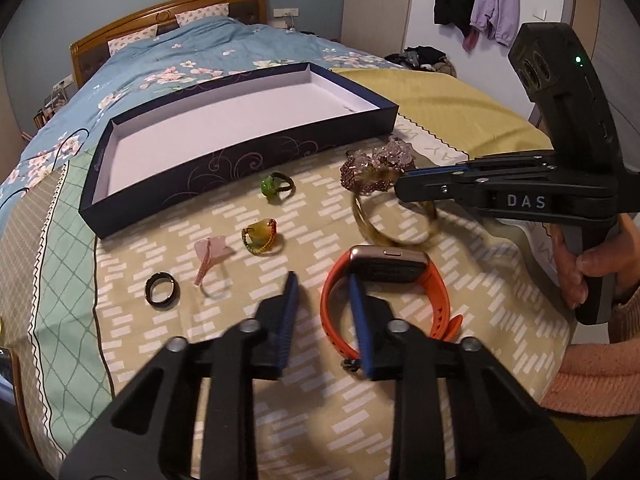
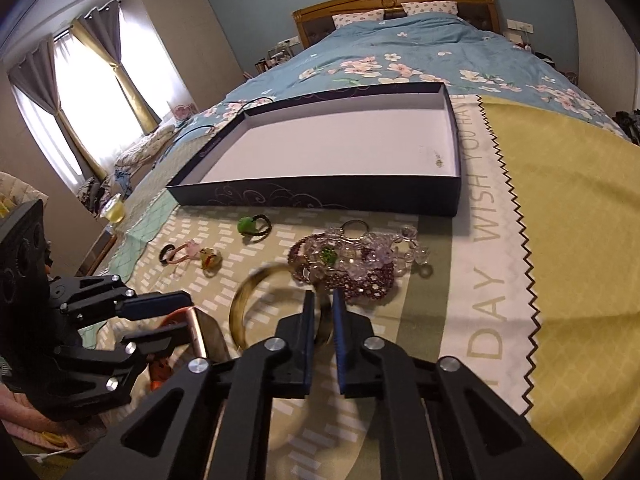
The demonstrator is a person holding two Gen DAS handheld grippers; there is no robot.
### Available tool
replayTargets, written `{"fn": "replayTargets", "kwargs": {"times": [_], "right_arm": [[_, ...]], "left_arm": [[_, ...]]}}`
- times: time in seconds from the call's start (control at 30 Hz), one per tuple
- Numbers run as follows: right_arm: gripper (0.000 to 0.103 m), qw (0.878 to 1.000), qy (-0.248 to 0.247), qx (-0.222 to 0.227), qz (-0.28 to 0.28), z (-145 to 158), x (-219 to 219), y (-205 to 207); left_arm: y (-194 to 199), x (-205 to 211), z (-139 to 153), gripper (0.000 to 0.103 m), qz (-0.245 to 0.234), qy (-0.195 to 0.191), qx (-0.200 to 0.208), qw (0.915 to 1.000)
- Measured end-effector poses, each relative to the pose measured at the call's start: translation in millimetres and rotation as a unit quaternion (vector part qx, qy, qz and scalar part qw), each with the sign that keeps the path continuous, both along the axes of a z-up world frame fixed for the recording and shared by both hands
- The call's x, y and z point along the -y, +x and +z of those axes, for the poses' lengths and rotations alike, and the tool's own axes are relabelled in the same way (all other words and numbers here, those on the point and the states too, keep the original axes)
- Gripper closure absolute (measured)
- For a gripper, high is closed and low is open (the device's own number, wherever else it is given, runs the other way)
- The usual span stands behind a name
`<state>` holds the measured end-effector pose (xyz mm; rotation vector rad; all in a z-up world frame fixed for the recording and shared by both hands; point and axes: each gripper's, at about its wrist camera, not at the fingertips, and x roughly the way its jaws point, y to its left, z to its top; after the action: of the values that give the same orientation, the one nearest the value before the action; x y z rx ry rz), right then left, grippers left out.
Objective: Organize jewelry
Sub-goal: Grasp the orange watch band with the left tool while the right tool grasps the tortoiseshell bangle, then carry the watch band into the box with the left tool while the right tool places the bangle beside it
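A dark blue box [image 1: 240, 160] with a white inside lies open on the bed, also in the right wrist view [image 2: 320, 196]. In front of it lie a green ring [image 1: 276, 186], an amber ring [image 1: 260, 236], a pink ring [image 1: 210, 258], a black ring [image 1: 162, 290], a pile of purple bead bracelets [image 1: 376, 168] and an orange watch [image 1: 384, 280]. My right gripper [image 2: 320, 304] is shut on a gold bangle [image 2: 244, 300], lifted and blurred [image 1: 394, 220]. My left gripper [image 1: 322, 284] is open, one finger inside the watch band [image 2: 192, 328].
The jewelry lies on a patterned beige cloth [image 1: 280, 400] over a yellow-green cloth [image 2: 560, 240] on a blue floral duvet [image 1: 180, 60]. A wooden headboard [image 2: 396, 0] stands far back. Curtains and a window [image 2: 80, 100] are to the left.
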<state>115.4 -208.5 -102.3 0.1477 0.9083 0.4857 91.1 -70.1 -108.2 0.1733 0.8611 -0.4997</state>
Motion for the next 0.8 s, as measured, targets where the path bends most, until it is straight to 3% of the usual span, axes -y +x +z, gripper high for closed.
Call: {"fn": "replayTargets", "kwargs": {"times": [0.07,0.4,0.6,0.8], "right_arm": [[0.096,1.0,0.002,0.005,0.003,3,1,-1],[0.096,0.999,0.013,0.045,0.009,33,6,5],[0.096,0.997,0.0,0.078,0.014,55,2,32],[0.096,0.996,-0.018,0.092,0.014,70,-2,81]], "left_arm": [[1,0,0,0.094,0.0,-0.009,-0.006,0.9999],[8,-24,19,0.095,0.026,-0.061,-0.016,0.9977],[32,-48,54,0.095,0.067,-0.088,0.016,0.9937],[74,-66,83,0.094,0.117,-0.084,0.045,0.9886]]}}
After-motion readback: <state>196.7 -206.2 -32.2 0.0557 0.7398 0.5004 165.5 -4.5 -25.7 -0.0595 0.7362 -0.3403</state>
